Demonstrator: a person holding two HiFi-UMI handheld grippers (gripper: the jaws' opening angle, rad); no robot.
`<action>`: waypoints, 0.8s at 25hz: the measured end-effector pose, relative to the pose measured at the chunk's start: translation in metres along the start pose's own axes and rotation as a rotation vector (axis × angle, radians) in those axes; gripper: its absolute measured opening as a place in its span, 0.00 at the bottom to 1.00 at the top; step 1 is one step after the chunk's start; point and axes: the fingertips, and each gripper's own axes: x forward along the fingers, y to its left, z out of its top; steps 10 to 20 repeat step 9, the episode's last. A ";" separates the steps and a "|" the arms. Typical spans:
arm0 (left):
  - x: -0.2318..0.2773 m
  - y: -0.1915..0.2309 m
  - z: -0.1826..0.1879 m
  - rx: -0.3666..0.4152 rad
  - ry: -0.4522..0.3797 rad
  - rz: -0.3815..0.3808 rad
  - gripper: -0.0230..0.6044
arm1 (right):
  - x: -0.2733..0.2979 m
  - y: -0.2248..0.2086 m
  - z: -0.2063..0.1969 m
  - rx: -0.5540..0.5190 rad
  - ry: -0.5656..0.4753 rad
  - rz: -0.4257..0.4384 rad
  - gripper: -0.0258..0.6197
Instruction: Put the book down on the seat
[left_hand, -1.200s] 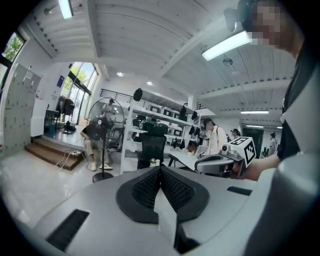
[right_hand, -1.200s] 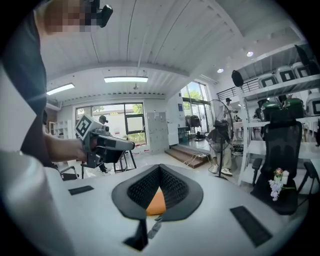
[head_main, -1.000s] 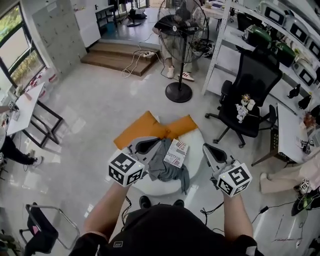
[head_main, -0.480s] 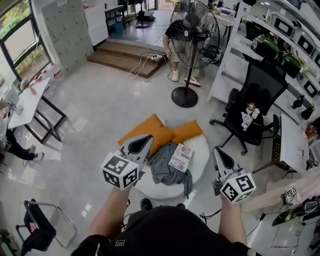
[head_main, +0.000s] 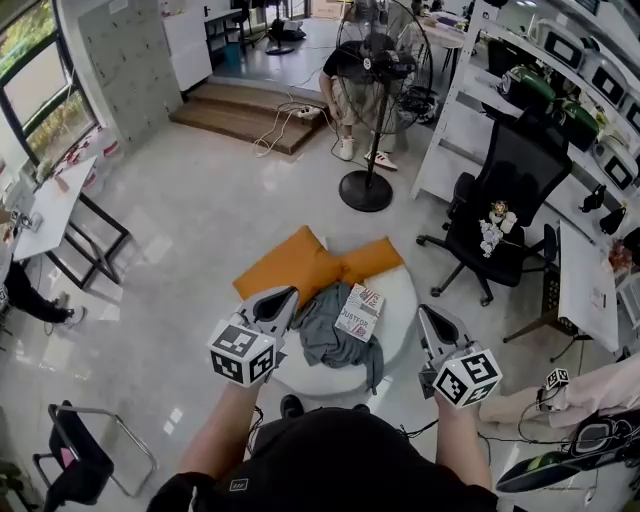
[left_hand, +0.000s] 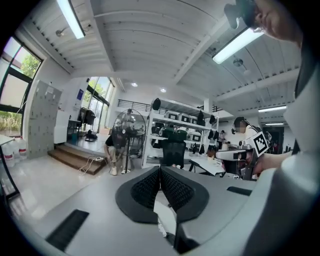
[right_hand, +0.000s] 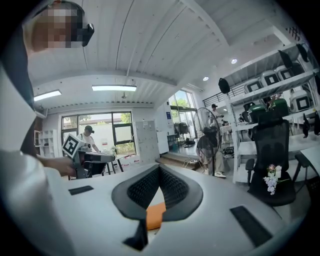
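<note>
Left hand-held gripper (head_main: 288, 293) eased back; book (head_main: 358, 311) seemingly lies beside it.

Black short-sleeved shirt (head_main: 330, 455); grey left gripper (head_main: 292, 292), right gripper (head_main: 424, 311); black-white marker cubes (head_main: 245, 352)

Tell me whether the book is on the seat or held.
On the seat: the book lies flat there, by a grey cloth; the left gripper and right gripper are shut, clear of it.
</note>
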 end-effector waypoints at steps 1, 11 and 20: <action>0.002 -0.002 0.003 0.010 -0.003 -0.002 0.04 | 0.001 0.001 0.001 -0.002 -0.002 0.005 0.06; 0.008 -0.007 0.007 0.031 0.001 -0.007 0.04 | 0.008 0.004 -0.005 0.021 0.008 0.020 0.06; 0.008 -0.007 0.007 0.031 0.001 -0.007 0.04 | 0.008 0.004 -0.005 0.021 0.008 0.020 0.06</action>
